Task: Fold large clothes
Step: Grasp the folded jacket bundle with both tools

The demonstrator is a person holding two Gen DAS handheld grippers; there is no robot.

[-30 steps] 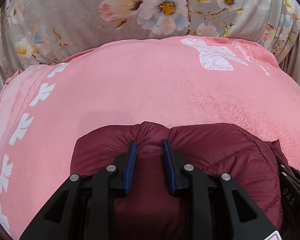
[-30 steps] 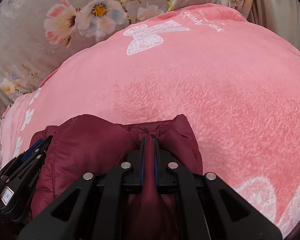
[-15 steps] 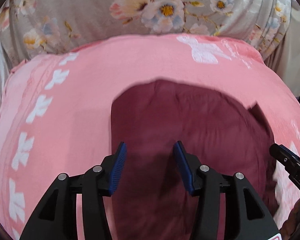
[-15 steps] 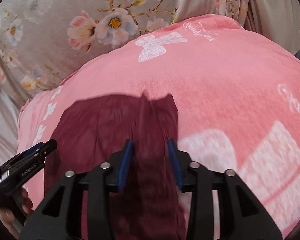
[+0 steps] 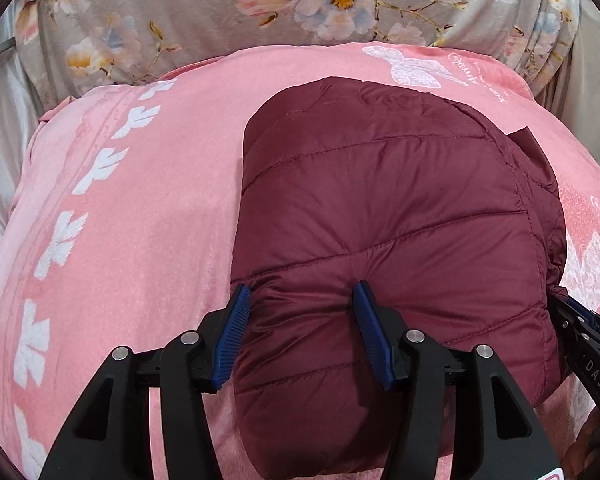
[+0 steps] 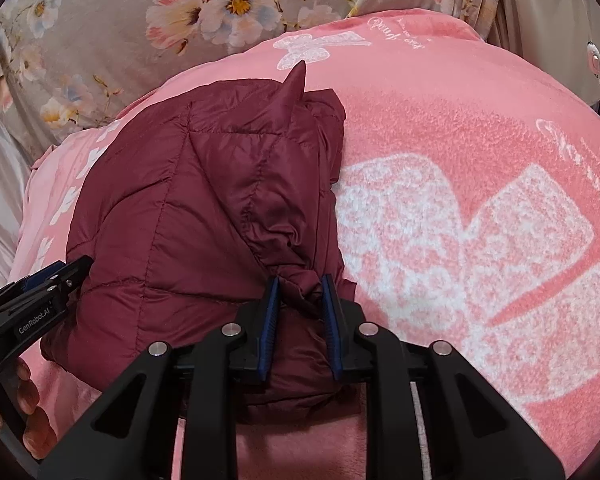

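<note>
A dark red quilted puffer jacket lies folded in a thick bundle on a pink blanket. It also shows in the right wrist view, with a pointed corner sticking up at its far edge. My left gripper is open, its blue pads spread over the jacket's near left edge. My right gripper is open a little, with bunched jacket fabric between its pads at the near right edge. The left gripper also shows in the right wrist view at the jacket's left side.
The pink blanket has white bow and leaf prints. A grey floral cover lies behind it. Pale sheets run along the left. The right gripper's edge shows at the right of the left wrist view.
Both grippers let go of the jacket's edge and drew back. The jacket, held up bunched a second ago, now lies folded flat on the blanket.
</note>
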